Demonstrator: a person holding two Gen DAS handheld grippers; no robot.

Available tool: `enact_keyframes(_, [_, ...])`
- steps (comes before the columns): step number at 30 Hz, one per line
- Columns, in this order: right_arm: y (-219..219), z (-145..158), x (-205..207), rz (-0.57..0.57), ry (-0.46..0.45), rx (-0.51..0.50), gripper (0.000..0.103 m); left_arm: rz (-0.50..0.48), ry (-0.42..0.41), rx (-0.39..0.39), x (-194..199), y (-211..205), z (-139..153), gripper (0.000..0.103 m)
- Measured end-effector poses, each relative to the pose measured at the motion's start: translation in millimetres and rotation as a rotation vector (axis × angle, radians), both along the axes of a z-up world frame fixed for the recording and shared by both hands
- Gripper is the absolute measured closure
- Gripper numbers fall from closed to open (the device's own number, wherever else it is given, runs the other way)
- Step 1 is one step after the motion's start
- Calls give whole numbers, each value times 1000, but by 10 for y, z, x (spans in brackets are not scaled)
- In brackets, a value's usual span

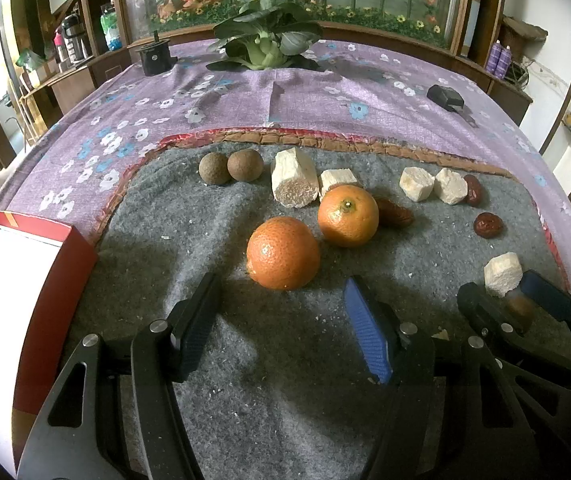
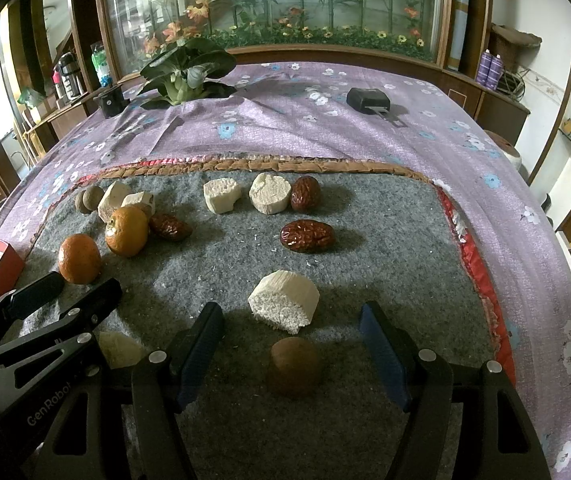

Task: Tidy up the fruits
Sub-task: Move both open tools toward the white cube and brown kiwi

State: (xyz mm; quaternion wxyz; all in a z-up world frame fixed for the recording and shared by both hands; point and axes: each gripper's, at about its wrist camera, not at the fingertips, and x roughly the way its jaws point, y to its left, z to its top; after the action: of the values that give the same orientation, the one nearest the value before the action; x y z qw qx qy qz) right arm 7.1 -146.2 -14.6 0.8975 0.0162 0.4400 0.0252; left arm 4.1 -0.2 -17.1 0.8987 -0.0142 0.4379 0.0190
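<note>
My left tongs (image 1: 281, 320) stand apart before an orange (image 1: 283, 253); my right tongs (image 2: 291, 344) stand apart around a brown fruit (image 2: 294, 366).

grey felt mat (image 1: 245, 360) | purple floral cloth (image 1: 325, 96) | bok choy (image 1: 265, 44) | red box (image 1: 53, 280)

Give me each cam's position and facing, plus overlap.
Left wrist: on the left tongs, low over the grey mat, facing the near orange; right tongs show at right.
Right wrist: on the right tongs, facing a brown fruit and white chunk; left tongs show at left.
Shared: oranges, mat, red box.
</note>
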Motion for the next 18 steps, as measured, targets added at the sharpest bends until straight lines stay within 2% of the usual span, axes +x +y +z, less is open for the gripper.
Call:
enact_keyframes(2, [-9,9,-6,2,-5,14,33,-7,6,6,-8,-7,6,39])
enact_keyframes(7, [-86,79,-64,26,-23,80,33,-4,18,-53,-83,96,98,39])
enact_keyframes(10, [-145,198,-173,70,-64,119,33,14,7,-42,-170,157,192,39])
enact_keyframes(14, [-202,388,-387,116,-142,88,33,56,-12,4,-346,322,331,38])
enact_keyframes(18, [-339,525,-548,152,-161,74,34,24,-5,-39,-468,412,396,38])
